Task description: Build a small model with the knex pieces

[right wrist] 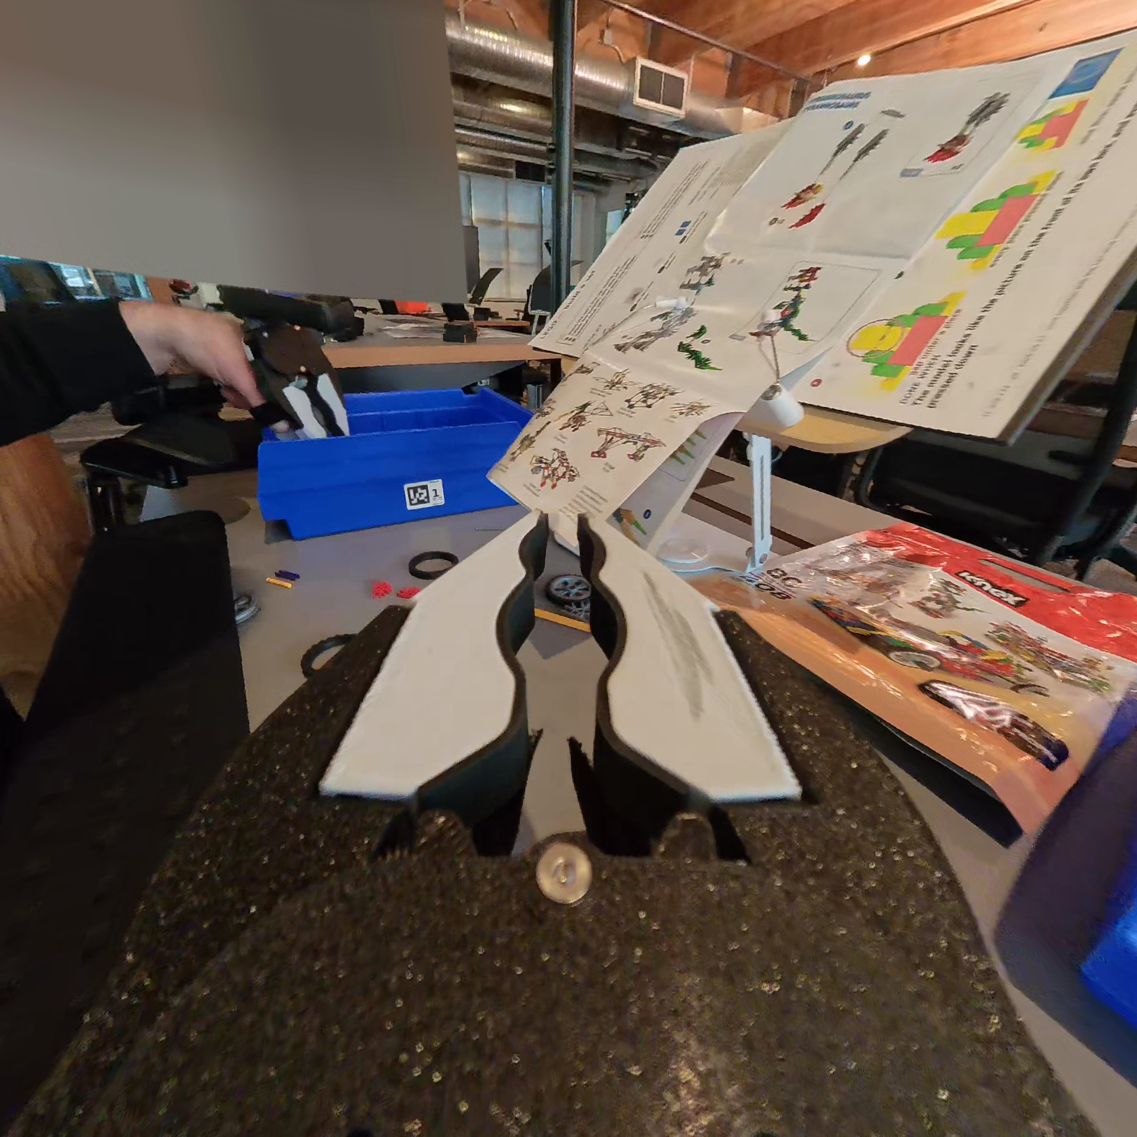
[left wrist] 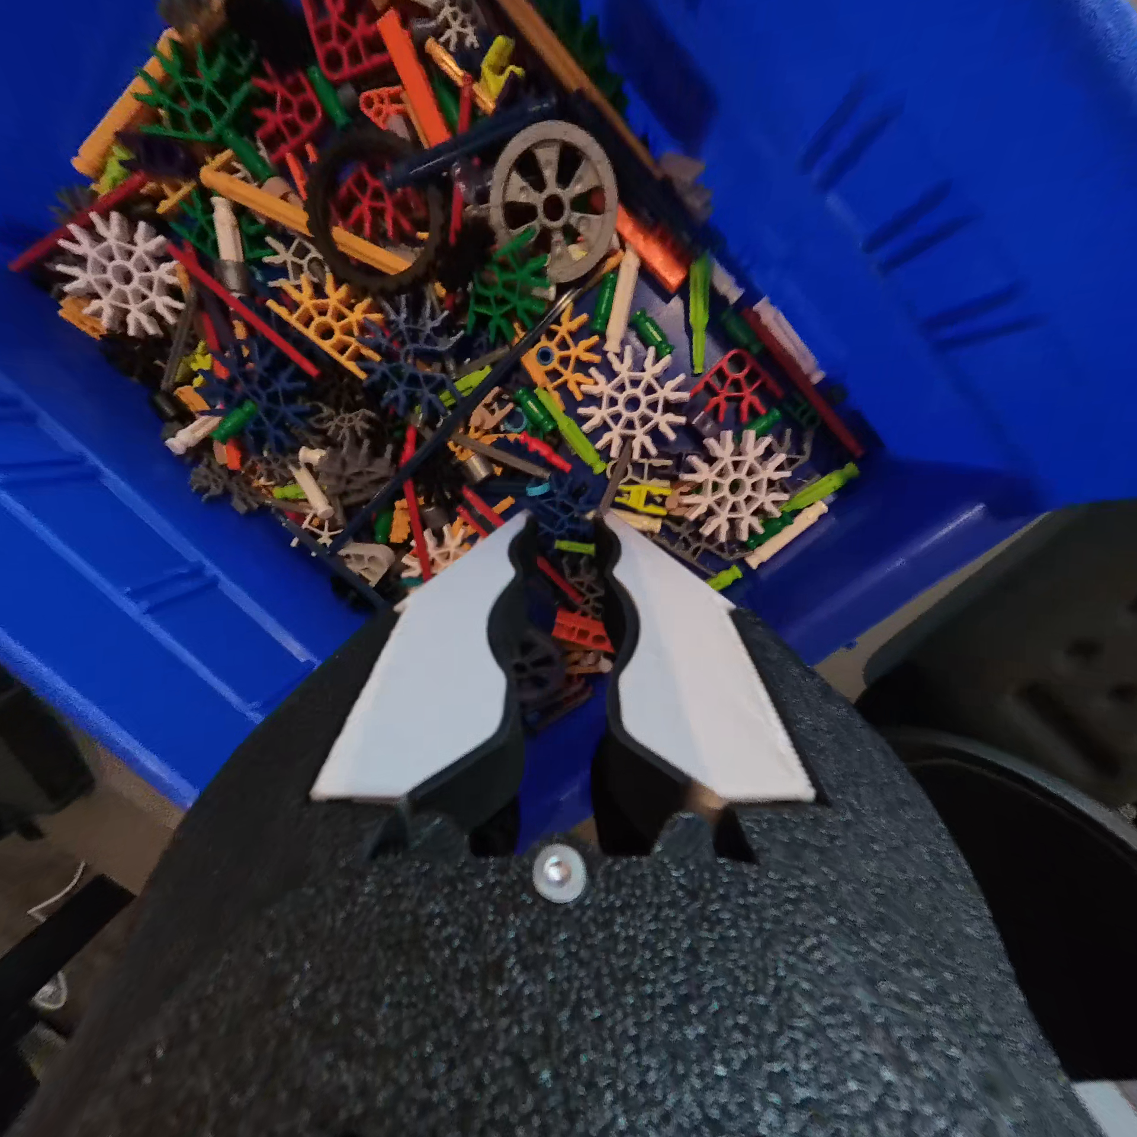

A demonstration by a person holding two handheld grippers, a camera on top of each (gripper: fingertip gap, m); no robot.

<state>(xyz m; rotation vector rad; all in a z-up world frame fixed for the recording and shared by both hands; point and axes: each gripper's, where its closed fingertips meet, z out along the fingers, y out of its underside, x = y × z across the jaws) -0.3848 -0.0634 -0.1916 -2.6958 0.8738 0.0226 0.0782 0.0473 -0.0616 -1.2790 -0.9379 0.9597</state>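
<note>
In the left wrist view my left gripper (left wrist: 565, 520) is open and empty, pointing down into a blue bin (left wrist: 892, 246) full of mixed construction-toy pieces. Its tips hover just above a dark blue snowflake connector (left wrist: 563, 497). A grey spoked wheel (left wrist: 554, 206), a black tyre (left wrist: 375, 212) and white snowflake connectors (left wrist: 634, 400) lie in the pile. In the right wrist view my right gripper (right wrist: 561, 518) is open a little and empty, held above the grey table (right wrist: 344, 615). The left gripper (right wrist: 314, 412), held by a hand, dips into the blue bin (right wrist: 381, 480).
An open instruction booklet (right wrist: 769, 295) rests on a white stand just beyond my right gripper. A printed plastic bag (right wrist: 953, 646) lies at the right. A black tyre ring (right wrist: 434, 564), a grey wheel (right wrist: 569, 590), red bits (right wrist: 394, 590) and a yellow rod (right wrist: 560, 621) lie on the table. The left gripper's tips are roughly 50 cm from the right gripper's. Between my left fingertips and the grey spoked wheel (left wrist: 554, 206) there is roughly 9 cm.
</note>
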